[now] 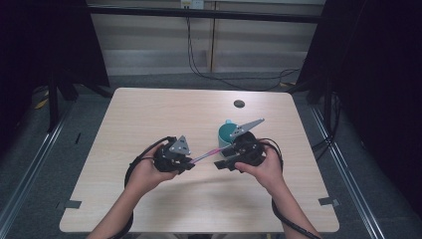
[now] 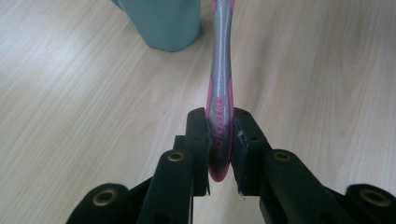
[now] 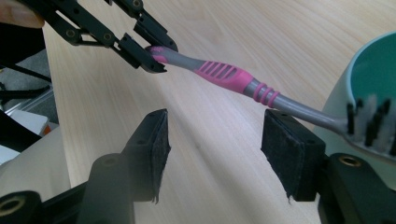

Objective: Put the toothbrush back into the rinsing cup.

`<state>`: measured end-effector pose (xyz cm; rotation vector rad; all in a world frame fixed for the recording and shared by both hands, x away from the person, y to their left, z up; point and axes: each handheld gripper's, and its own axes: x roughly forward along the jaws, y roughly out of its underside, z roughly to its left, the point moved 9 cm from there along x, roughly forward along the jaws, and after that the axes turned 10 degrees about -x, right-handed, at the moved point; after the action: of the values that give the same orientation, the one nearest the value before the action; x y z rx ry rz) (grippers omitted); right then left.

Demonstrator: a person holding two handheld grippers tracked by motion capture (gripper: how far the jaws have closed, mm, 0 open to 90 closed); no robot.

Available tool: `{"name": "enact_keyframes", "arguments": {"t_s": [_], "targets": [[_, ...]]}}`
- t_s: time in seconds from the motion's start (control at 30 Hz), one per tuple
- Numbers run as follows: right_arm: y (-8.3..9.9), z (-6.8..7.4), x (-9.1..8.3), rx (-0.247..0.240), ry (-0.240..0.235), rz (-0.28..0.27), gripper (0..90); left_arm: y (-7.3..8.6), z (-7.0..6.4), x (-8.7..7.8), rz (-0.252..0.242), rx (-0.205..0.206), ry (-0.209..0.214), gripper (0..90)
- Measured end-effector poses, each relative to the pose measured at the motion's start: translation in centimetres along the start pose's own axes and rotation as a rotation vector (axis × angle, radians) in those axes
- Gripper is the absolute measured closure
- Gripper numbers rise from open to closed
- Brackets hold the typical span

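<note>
Toothbrush (image 1: pixel 204 156) hanging above the table (image 1: pixel 149 114), pinched at its handle end by the left gripper (image 1: pixel 188 162); jaws are pressing tight on the pink butt of the handle. Long axis is running from that gripper rightward and slightly far, toward the cup (image 1: pixel 226 133), which is standing upright just beyond the right gripper (image 1: pixel 222 163). In the right gripper view the bristle head (image 3: pixel 371 126) is sitting at the cup's (image 3: pixel 369 70) rim (touching or merely overlapping, cannot tell).

Right gripper is holding nothing, jaws standing wide apart. The brush neck is crossing above and beyond its right pad (image 3: pixel 292 156), so the shaft is lying ahead of the jaws, roughly crosswise to them. Right gripper is the nearer one to the head end.

Left hand (image 1: pixel 144 174) is wrapping its gripper from the near-left, forearm coming up from the near edge. Right hand (image 1: pixel 266 172) is gripping from the near-right, wrist cocked inward.

Judgement: either a handover or a drop into the cup is shaping up; the head-to-rim alignment is what matters.
</note>
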<state>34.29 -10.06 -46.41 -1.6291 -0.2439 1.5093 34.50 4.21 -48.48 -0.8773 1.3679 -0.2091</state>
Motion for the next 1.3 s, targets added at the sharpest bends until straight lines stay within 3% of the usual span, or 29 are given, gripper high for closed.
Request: {"name": "enact_keyframes", "arguments": {"t_s": [0.33,0.5,0.67,0.8,0.9,1.0,1.3], "targets": [[-0.3,-0.6,-0.4,0.036,0.006,-0.063,45.0,0.1,-0.2,0.6,0.015,-0.010,0.001,78.7],[-0.7,-0.9,-0.6,0.064,0.008,-0.111,52.3,0.0,-0.3,1.0,0.006,-0.063,-0.012,78.6],[-1.0,-1.1,-0.7,0.101,0.007,-0.154,55.5,-0.3,-0.5,1.3,0.001,-0.077,-0.037,78.6],[-1.1,-1.3,-0.8,0.124,0.011,-0.173,56.6,-0.5,-0.8,1.6,0.010,-0.059,-0.035,78.6],[-1.1,-1.4,-1.0,0.139,0.012,-0.184,57.5,-0.7,-1.0,1.7,0.007,-0.062,-0.032,78.6],[-1.1,-1.6,-1.3,0.147,0.024,-0.197,65.4,-0.9,-1.3,1.9,0.013,-0.066,-0.030,78.6],[-1.6,-1.4,-1.5,0.154,0.002,-0.233,69.7,-0.9,-1.7,2.4,0.024,-0.081,-0.017,78.5]]}}
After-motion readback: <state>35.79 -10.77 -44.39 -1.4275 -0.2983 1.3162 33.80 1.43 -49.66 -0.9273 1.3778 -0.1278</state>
